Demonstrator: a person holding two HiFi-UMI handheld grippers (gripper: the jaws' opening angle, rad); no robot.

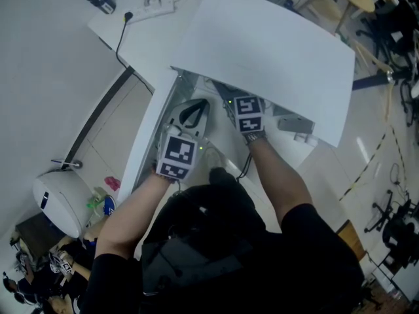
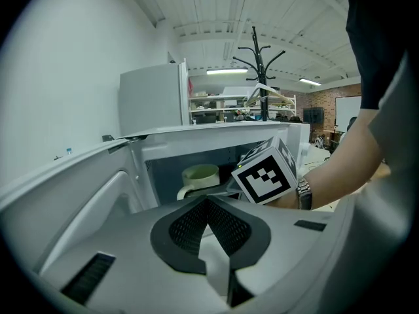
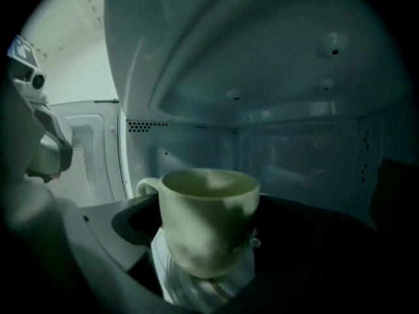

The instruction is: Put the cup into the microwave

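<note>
Standing on the white bench point(image 1: 147, 44), the microwave point(image 1: 262, 51) is the biggest thing here. In the head view only its white top shows, so the inside is hidden from above. Its door point(image 2: 78, 201) is swung open to the left side.

The left claw point(image 2: 208, 205) is outside, in front of the open cavity. Its two dark jaws are pressed together and nothing is between them. The right claw point(image 3: 209, 233) reaches into the cavity. From above only its marker cube point(image 1: 249, 115) and the person's forearm can be seen, because the microwave top covers the jaws.

The right gripper view is very dark. There the jaws are closed on the lower body of the cup point(image 3: 206, 214), one on each side. The right-side jaw is almost lost in shadow. I cannot tell if the bottom of the cup touches the microwave floor, since the claw covers it.

The cup is inside the microwave, near the front opening. It stands upright, with its long axis vertical and its mouth up. Its handle point(image 3: 149, 187) points to the left in this view, toward the door side. It is a plain pale mug, cream with a little green, with a smooth round rim. The left gripper view shows it also, behind the right claw's cube.
</note>
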